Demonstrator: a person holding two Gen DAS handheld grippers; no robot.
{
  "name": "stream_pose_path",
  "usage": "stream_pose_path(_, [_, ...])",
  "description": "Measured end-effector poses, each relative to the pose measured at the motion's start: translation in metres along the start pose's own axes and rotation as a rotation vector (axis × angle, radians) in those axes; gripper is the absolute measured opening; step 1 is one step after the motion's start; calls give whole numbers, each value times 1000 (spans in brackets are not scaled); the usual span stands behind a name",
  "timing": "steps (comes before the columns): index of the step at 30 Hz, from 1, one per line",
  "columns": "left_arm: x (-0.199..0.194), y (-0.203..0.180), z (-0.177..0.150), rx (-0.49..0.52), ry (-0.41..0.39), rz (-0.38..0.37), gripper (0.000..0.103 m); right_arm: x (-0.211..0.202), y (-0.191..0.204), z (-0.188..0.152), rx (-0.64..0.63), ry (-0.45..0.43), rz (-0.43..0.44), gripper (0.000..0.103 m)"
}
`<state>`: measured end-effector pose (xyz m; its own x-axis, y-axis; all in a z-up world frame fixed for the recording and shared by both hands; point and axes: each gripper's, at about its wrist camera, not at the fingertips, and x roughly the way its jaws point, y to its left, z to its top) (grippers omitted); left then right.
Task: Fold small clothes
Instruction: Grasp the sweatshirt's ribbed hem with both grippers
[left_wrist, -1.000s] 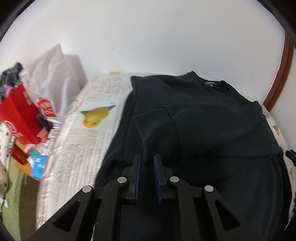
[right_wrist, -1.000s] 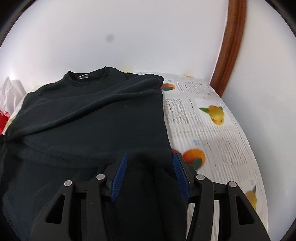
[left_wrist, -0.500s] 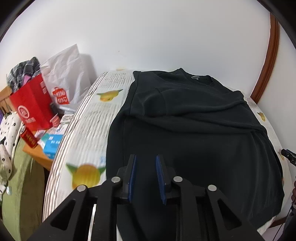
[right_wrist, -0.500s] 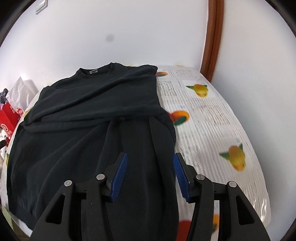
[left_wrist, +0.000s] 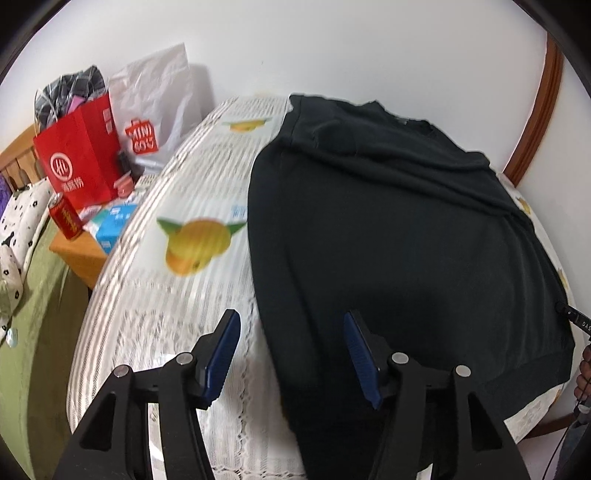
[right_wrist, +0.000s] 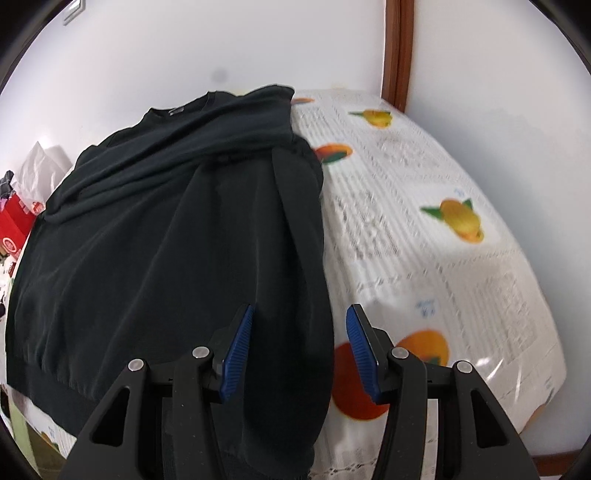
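Two tools in the shot, both pointing down at a black sweatshirt (left_wrist: 406, 236) that's spread flat on the worktop, collar at the far end by the white wall (left_wrist: 332, 48). The worktop has a white tablecloth (left_wrist: 192, 295) on it, printed with oranges and lemons.

Left tool (left_wrist: 291, 354): its jaws are opening right now and nothing is pinched. The blue pads (left_wrist: 221, 354) sit apart, straddling the left side edge of the sweatshirt down near the hem. One pad is over bare tablecloth, the other over black fabric, and neither presses on the cloth as far as I can tell.

Right tool (right_wrist: 299, 350): pads (right_wrist: 236, 350) apart too, about halfway. The right side edge of the sweatshirt runs down between them toward the near edge of the worktop, but it isn't squeezed.

Both sleeves look folded in across the chest, and a long ridge runs diagonally over the upper body of the garment. In the right wrist view the right edge is bunched up a bit, with a strip of fabric doubled over.

Off to the left there's a side table (left_wrist: 79, 251) with a red paper bag (left_wrist: 79, 162), a white plastic bag (left_wrist: 155, 96) and a red can (left_wrist: 66, 218). Brown wooden door trim (right_wrist: 397, 51) stands in the far right corner.
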<state>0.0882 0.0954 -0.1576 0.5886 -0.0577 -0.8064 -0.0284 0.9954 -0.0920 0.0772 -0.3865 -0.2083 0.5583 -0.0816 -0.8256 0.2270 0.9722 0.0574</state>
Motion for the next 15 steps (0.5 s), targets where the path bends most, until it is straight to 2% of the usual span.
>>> stream_pose_path(5, [14,3,-9,-13,30,-12,56,6,11,-13,-18,-4,26,51])
stream_pose_path(9, [16,0,-10,-15,13,-30,55,7,20,-14,-13,-21,27,51])
stream_pose_path(11, [18,-3,-10,-8,9,-20,49,8,25,-14,-7,-32,23,49])
stream_pose_path(12, [18,-5,-10,-3,8,-12,48,8,26,-14,-6,-37,24,47])
stream_pose_path(14, [18,-10,-11,9,7,4,35,7,32,-14,-10,-44,33,33])
stream_pose_path(15, [18,-12,-11,16,9,12,31,6,34,-14,-13,-45,41,29])
